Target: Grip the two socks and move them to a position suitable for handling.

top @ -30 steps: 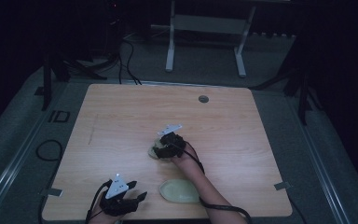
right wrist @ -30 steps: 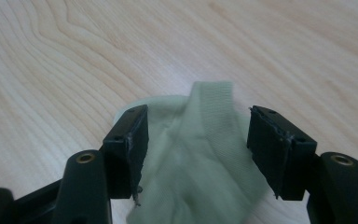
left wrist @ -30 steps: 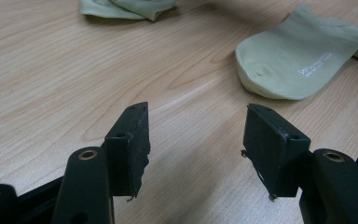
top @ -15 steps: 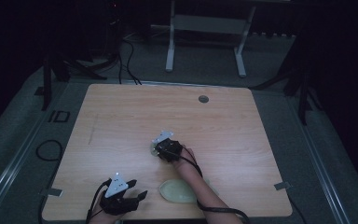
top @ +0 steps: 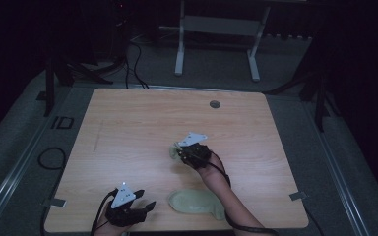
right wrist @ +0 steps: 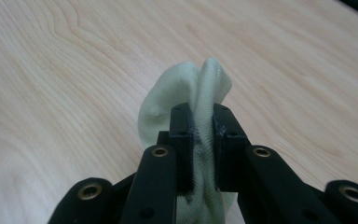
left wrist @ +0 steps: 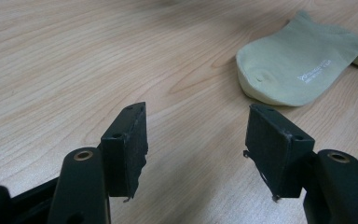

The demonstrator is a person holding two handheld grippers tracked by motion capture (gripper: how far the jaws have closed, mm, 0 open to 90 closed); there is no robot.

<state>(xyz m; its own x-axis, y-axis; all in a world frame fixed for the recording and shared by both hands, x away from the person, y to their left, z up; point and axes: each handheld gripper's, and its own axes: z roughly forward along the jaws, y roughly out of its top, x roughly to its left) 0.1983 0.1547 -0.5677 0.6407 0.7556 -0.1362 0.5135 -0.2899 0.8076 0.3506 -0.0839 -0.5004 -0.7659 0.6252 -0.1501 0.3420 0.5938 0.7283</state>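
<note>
Two pale green socks are on the wooden table (top: 128,128). One sock (top: 195,202) (left wrist: 298,65) lies flat near the table's front edge. The other sock (right wrist: 182,100) (top: 175,153) is bunched up and pinched between the jaws of my right gripper (top: 184,155) (right wrist: 203,128), at the middle of the table. My left gripper (top: 145,205) (left wrist: 196,140) rests at the front left, open, with nothing between its jaws; the flat sock lies a little to its right.
A small round grommet hole (top: 214,104) sits near the table's far edge. A white metal frame (top: 216,29) stands on the floor beyond the table, with cables (top: 133,59) at the far left. Bare wood spreads across the left and far parts of the table.
My right gripper, shut on the bunched sock, dipped toward the near left half a second ago and has now come back up and to the right. The left gripper has stayed put.
</note>
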